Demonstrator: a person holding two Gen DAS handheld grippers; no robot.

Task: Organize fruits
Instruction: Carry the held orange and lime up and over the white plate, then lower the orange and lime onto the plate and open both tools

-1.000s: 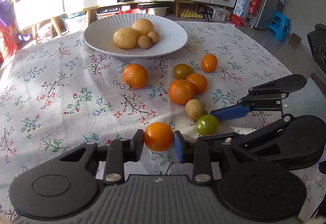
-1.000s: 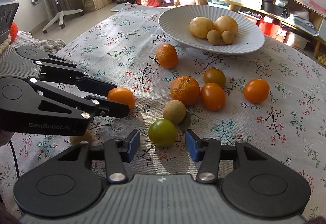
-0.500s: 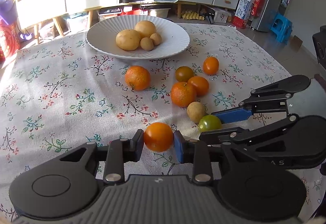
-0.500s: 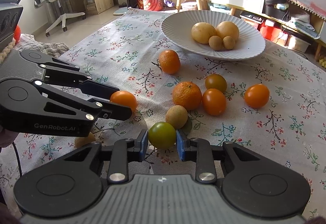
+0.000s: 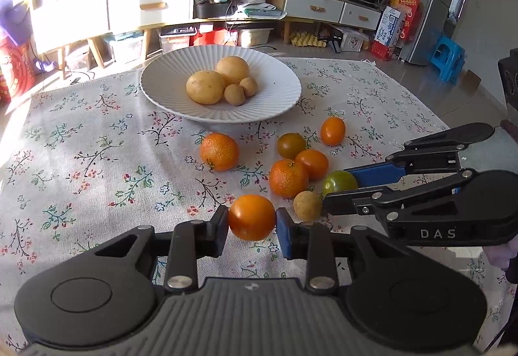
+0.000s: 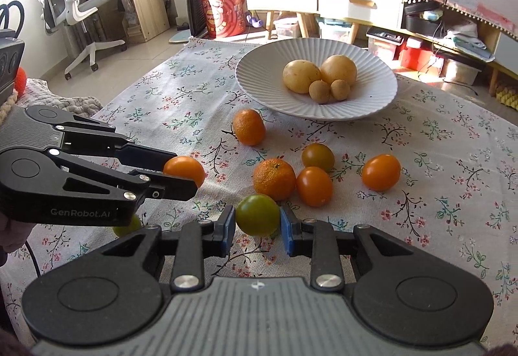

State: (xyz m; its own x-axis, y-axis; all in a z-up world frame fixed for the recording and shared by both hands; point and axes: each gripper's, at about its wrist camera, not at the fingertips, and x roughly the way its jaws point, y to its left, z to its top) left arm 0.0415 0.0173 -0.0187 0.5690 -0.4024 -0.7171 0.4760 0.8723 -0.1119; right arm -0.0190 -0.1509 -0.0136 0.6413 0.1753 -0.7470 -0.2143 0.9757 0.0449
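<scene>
My left gripper point(image 5: 252, 223) is shut on an orange tomato point(image 5: 252, 217) and holds it above the floral tablecloth; it also shows in the right wrist view point(image 6: 184, 168). My right gripper point(image 6: 257, 225) is shut on a green tomato point(image 6: 257, 215), lifted off the cloth; the green tomato shows in the left wrist view point(image 5: 339, 183). A white ribbed plate point(image 5: 275, 103) at the far side holds two potatoes point(image 5: 205, 87) and two small brown fruits point(image 5: 234, 94). Loose on the cloth lie two tangerines point(image 5: 219, 151), orange tomatoes point(image 5: 312, 163) and a dark greenish tomato point(image 5: 290, 145).
A small brown fruit point(image 5: 307, 204) lies beside my right gripper's fingers. A yellow-green fruit point(image 6: 128, 226) lies under the left gripper in the right wrist view. Cabinets, a desk chair point(image 6: 74, 9) and boxes stand beyond the table's far edge.
My right gripper closed on the green tomato and lifted it off the cloth. Both grippers have risen and moved toward the plate, the left one still holding the orange tomato.
</scene>
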